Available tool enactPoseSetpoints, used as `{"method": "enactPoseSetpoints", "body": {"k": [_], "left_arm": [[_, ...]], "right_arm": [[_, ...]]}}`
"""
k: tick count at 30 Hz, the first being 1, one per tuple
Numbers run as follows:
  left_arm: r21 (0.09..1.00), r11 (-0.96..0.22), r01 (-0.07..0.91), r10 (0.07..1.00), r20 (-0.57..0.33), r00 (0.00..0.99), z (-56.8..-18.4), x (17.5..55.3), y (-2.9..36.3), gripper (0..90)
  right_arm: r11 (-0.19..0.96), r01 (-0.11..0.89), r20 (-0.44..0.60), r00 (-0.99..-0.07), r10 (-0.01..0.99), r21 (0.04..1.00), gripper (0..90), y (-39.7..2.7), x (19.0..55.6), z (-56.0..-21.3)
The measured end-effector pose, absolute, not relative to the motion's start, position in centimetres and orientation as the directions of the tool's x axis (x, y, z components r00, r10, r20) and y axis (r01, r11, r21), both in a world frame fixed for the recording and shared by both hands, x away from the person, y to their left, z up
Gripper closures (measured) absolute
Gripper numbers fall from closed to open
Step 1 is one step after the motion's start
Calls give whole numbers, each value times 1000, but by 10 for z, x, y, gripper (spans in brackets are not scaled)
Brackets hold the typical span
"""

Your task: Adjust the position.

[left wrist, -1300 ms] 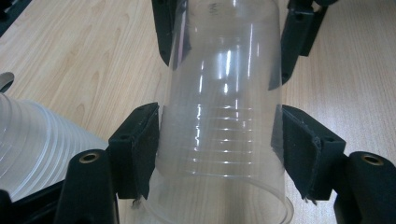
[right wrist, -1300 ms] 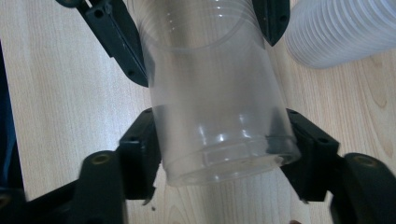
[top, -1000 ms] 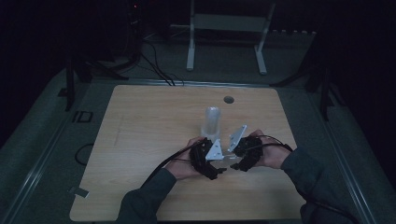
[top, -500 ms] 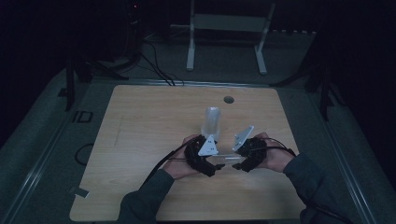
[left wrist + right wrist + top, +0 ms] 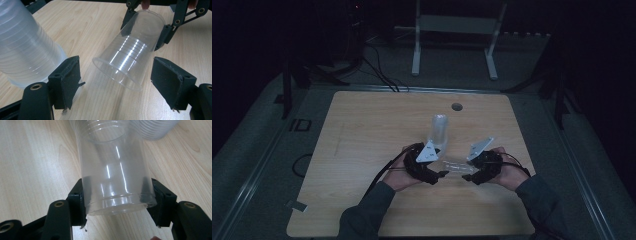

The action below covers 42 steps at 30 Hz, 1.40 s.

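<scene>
A single clear ribbed plastic cup (image 5: 130, 52) hangs on its side just above the pale wooden table (image 5: 362, 130), towards the near edge and a little right of the middle, its closed base pinched between the black pads of the right gripper (image 5: 117, 195) — the pads press on both sides of the base in the right gripper view. Its open rim points at the left gripper (image 5: 115, 82), whose jaws have just been closing; they stand spread on either side of the rim, and the pads do not touch the cup. Just behind the left gripper stands a tall stack of clear plastic cups (image 5: 439, 131), upright on the table, near its centre — well apart from the small round hole (image 5: 456, 106) by the far edge.
</scene>
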State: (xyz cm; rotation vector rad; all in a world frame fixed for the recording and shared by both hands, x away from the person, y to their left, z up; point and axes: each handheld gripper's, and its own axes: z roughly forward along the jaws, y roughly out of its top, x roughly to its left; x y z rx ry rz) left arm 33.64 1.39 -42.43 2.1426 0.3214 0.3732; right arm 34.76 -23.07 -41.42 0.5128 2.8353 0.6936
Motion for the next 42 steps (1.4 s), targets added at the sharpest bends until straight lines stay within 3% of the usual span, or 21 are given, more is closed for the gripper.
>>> {"method": "enactPoseSetpoints", "body": {"k": [27,42], "left_arm": [[851,-510,126,412,113,904,-427,338,15,240],[855,-496,151,426,88,901,-434,339,14,240]], "right_arm": [[608,411,-36,-809,587,679,414,-253,336,-431],[528,399,-32,-775,631,749,414,-251,330,-440]]}}
